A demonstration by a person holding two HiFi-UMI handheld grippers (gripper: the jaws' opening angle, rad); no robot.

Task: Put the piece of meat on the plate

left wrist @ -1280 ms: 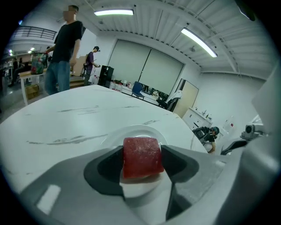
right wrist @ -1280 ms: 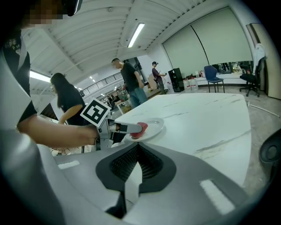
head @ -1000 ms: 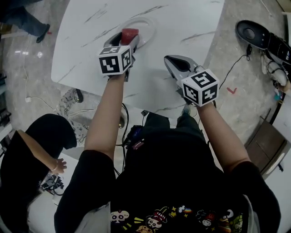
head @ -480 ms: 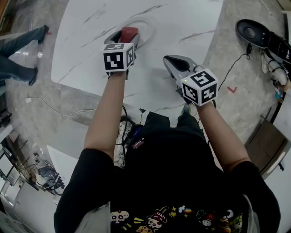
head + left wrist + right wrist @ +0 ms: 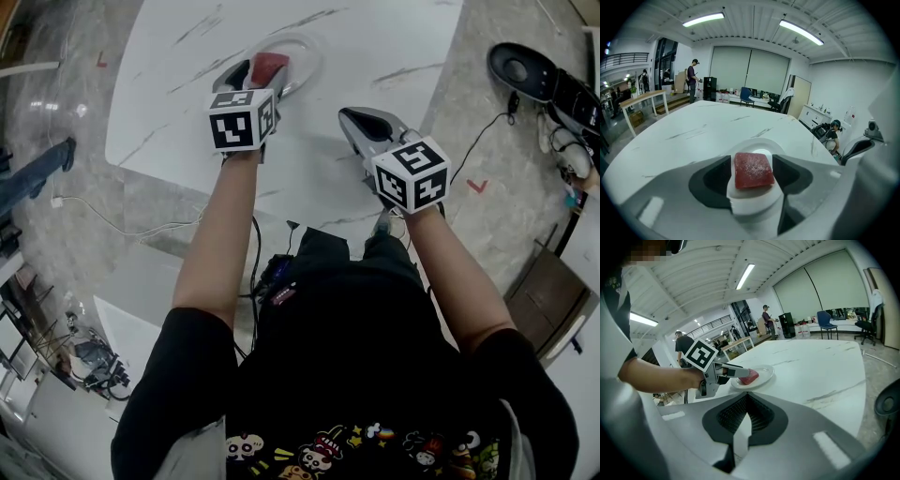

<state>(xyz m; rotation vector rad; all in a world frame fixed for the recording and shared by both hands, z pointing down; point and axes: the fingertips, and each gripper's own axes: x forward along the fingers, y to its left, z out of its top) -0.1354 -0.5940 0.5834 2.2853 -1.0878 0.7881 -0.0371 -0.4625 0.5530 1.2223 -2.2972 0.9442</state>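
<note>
The piece of meat point(image 5: 271, 66) is a red, squarish slab with my left gripper point(image 5: 261, 71) shut on it, just over the near part of the white plate point(image 5: 306, 49). In the left gripper view the meat point(image 5: 753, 169) sits between both dark pads, and the plate point(image 5: 757, 144) shows right behind and beneath it. The right gripper view shows the left gripper point(image 5: 723, 372) holding the meat point(image 5: 750, 377) low at the plate point(image 5: 767, 373). My right gripper point(image 5: 353, 120) hovers shut and empty over the white marble table point(image 5: 394, 37), right of the plate.
The table's near edge runs just under both wrists. On the floor to the right lie a black chair base point(image 5: 521, 67), cables point(image 5: 487, 131) and a brown box point(image 5: 544, 298). Distant people and desks point(image 5: 642, 101) stand beyond the table.
My left gripper has carried the meat slightly farther over the plate. The right gripper has barely moved. The bystanders at the left have walked off.
</note>
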